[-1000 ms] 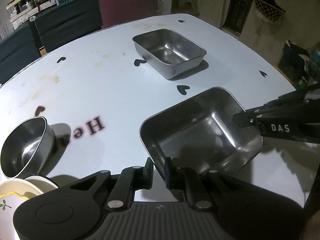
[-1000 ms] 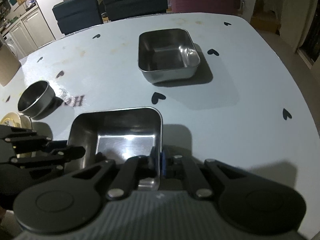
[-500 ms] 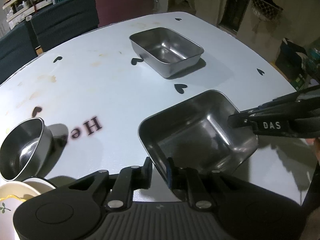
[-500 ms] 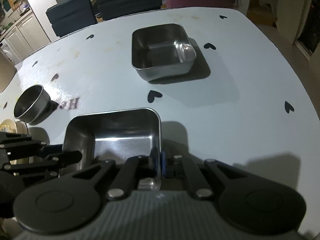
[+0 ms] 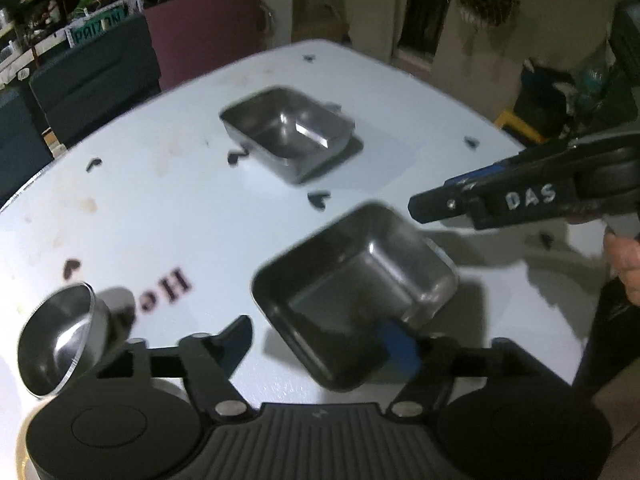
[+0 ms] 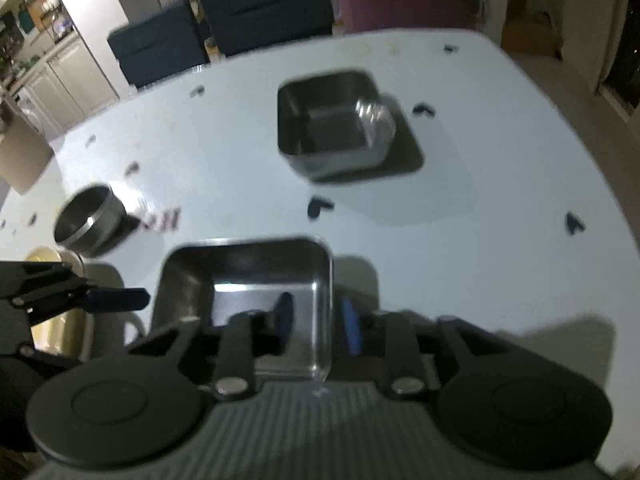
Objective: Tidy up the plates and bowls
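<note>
**Both grippers let go of the near steel tray**

A second ago both grippers were pinched on the near rectangular steel tray (image 5: 354, 292); now each has come off its rim. The left gripper (image 5: 320, 340) is spreading its jaws wide, one finger well clear to the left and the blue-padded one just beside the tray's near corner, gripping nothing. The right gripper (image 6: 316, 316) is opening too: its jaws straddle the tray's right wall, one finger inside and the blue pad outside. Through the blur the pads appear to stand off the metal. The tray (image 6: 244, 280) sits flat on the pale table (image 5: 180, 208), near its front edge.

Further back rests a second rectangular steel tray (image 5: 288, 136), well apart from the first. Off to the left stands a round steel bowl (image 5: 60, 344), beside the dark lettering (image 5: 162, 290) printed on the tabletop. A cream plate (image 6: 44, 256) peeks out behind the left gripper in the right wrist view. Dark chairs (image 6: 264, 4) line the far side.
</note>
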{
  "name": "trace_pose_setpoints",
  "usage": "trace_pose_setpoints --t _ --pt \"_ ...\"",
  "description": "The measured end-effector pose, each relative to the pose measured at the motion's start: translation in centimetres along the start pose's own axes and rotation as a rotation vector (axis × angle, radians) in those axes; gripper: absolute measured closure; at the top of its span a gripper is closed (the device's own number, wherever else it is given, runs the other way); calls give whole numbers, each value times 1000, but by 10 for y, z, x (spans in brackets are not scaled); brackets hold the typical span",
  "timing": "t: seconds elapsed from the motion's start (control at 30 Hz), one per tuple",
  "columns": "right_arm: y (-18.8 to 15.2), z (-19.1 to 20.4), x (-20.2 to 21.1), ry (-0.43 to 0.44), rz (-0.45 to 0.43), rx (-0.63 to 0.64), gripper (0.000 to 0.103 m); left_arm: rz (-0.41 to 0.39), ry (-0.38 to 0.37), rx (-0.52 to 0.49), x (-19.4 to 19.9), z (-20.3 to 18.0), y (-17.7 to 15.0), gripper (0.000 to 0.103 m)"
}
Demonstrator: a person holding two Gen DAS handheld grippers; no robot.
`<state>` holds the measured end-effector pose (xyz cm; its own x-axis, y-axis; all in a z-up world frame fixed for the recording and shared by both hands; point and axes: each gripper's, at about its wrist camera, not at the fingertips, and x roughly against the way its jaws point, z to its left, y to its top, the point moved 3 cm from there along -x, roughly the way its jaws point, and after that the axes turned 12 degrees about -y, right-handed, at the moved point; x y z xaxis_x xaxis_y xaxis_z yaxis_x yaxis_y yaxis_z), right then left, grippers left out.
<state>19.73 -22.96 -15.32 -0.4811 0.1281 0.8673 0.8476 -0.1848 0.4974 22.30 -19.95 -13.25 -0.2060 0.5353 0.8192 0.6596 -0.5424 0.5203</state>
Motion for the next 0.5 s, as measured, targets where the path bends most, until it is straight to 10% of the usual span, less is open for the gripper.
trace_pose_setpoints --t 0.27,0.5 --pt "30 -28 35 95 -143 -168 27 -189 61 -12 35 20 38 3" --pt "51 -44 8 62 -181 -358 0 -201 168 -94 8 46 91 0"
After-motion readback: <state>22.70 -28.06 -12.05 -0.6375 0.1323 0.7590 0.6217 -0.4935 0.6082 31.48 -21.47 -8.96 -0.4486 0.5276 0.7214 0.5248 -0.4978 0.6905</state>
